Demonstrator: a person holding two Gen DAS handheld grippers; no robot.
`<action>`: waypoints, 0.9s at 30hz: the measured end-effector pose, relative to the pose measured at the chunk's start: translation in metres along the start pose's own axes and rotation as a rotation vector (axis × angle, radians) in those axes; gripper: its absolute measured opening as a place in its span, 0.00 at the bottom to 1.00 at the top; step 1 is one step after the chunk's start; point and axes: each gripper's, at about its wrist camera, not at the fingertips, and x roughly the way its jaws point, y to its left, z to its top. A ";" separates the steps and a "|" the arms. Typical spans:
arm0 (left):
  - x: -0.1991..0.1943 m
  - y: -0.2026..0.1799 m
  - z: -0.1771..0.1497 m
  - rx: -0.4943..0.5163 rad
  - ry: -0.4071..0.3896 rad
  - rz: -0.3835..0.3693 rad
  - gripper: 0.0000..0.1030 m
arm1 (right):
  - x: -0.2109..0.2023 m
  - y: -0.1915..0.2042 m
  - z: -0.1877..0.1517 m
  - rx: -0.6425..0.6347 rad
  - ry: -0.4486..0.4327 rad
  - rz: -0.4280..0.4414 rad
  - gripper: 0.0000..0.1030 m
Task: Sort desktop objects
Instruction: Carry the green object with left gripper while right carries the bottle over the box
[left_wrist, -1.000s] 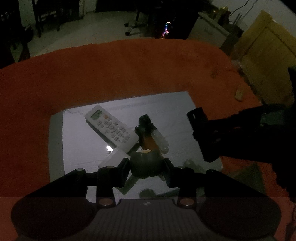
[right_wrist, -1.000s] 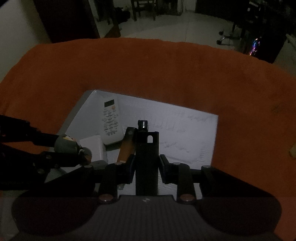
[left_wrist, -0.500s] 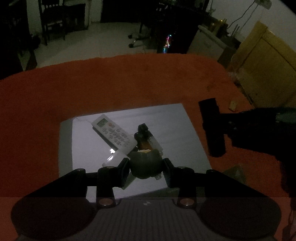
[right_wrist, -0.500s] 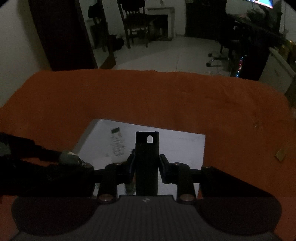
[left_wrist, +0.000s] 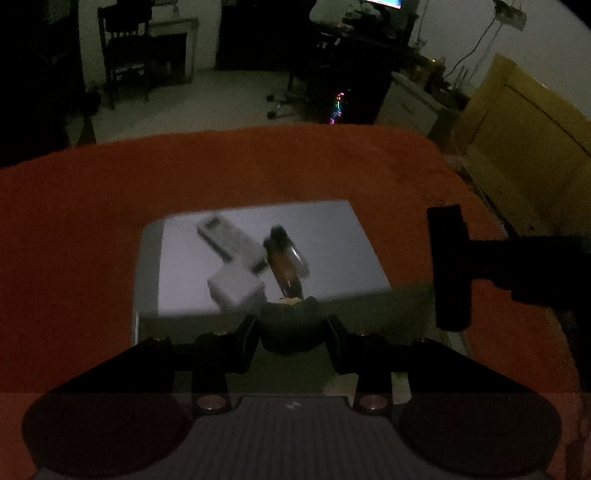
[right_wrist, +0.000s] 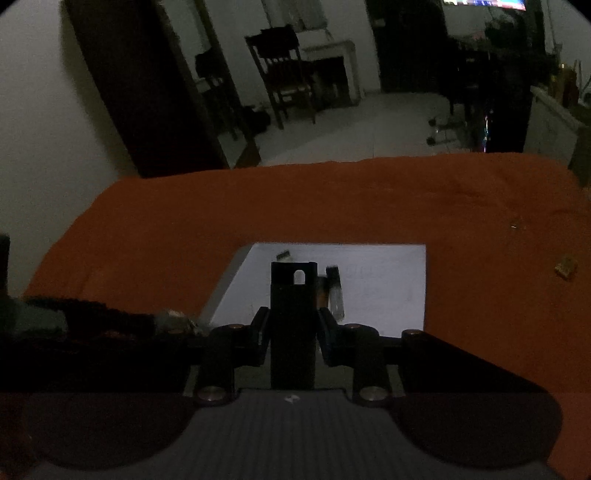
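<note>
My left gripper (left_wrist: 290, 326) is shut on a rounded grey-green object (left_wrist: 288, 325) and holds it above the near edge of a white sheet (left_wrist: 332, 236). On the sheet lie a white remote (left_wrist: 231, 243), a white block (left_wrist: 236, 290) and a brown bottle with a dark cap (left_wrist: 282, 264). My right gripper (right_wrist: 293, 332) is shut on a black rectangular bar (right_wrist: 293, 295), which also shows in the left wrist view (left_wrist: 448, 266) at the right. The bottle (right_wrist: 332, 291) shows behind the bar in the right wrist view.
An orange cloth (left_wrist: 184, 173) covers the table. A small tan piece (right_wrist: 566, 266) lies on the cloth to the right. Chairs, a dark doorway and a wooden cabinet (left_wrist: 524, 140) stand beyond the table edge.
Both grippers have risen and pulled back from the sheet with their objects held. The sheet and its items look smaller and farther away.
</note>
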 end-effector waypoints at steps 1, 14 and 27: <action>-0.004 0.000 -0.009 -0.012 -0.001 0.000 0.33 | -0.003 0.004 -0.011 -0.009 0.010 -0.007 0.29; 0.005 0.016 -0.065 -0.116 0.049 0.071 0.33 | 0.017 0.019 -0.073 0.071 0.070 -0.078 0.29; 0.008 0.001 -0.088 -0.108 0.074 0.054 0.33 | 0.032 0.031 -0.095 0.067 0.078 -0.077 0.29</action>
